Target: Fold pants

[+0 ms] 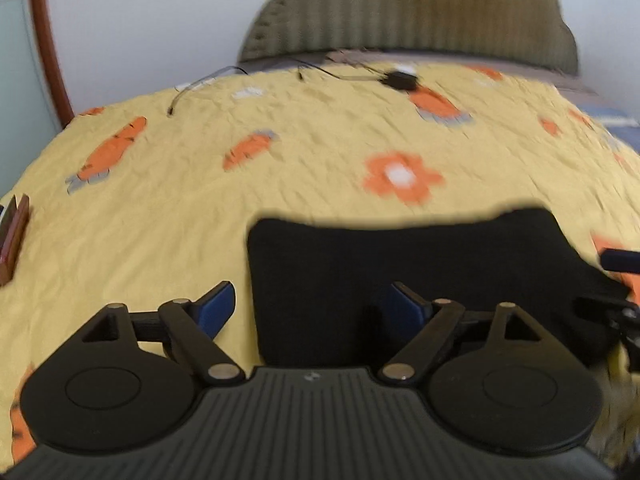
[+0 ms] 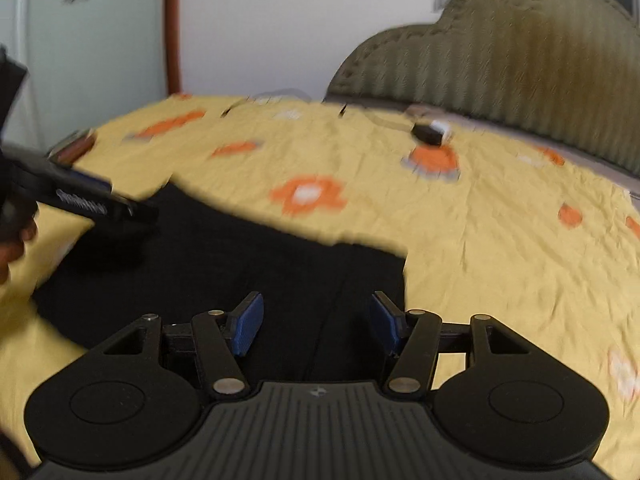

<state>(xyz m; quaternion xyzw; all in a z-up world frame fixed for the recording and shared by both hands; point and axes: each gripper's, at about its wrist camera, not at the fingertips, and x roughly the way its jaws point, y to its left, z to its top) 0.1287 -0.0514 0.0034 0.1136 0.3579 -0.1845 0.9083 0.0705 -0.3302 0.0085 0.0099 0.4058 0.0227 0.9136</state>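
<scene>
Lying flat on the bed, the black pants (image 1: 420, 280) form a folded rectangular block on the yellow bedspread (image 1: 160, 220), which carries an orange carrot and flower print.

Left wrist view, from 9 o'clock to 3 o'clock:
- A brown wooden object (image 1: 14, 240) sits at the 9 o'clock edge of the bedspread.
- The left gripper (image 1: 316, 304) hovers at 6 o'clock. Its fingers (image 1: 218, 306) are released and spread wide, with nothing between them. One finger is over bare bedspread; the other is over the left edge of the pants.
- A thin cable (image 1: 200, 84) and a small black device (image 1: 400, 79) lie at 12 o'clock, near the olive headboard (image 1: 408, 16).
- Part of the right gripper (image 1: 616, 288) enters at 3 o'clock, at the right end of the pants.

Right wrist view, from 9 o'clock to 3 o'clock:
- A hand (image 2: 16, 240) holds the left gripper (image 2: 100, 204) at 9 o'clock, above the far end of the pants (image 2: 240, 272).
- The right gripper (image 2: 316, 320) is at 6 o'clock. Its fingers (image 2: 250, 324) are released and partly spread above the near edge of the pants, gripping nothing.
- Bare bedspread (image 2: 500, 240) fills 3 o'clock.
</scene>
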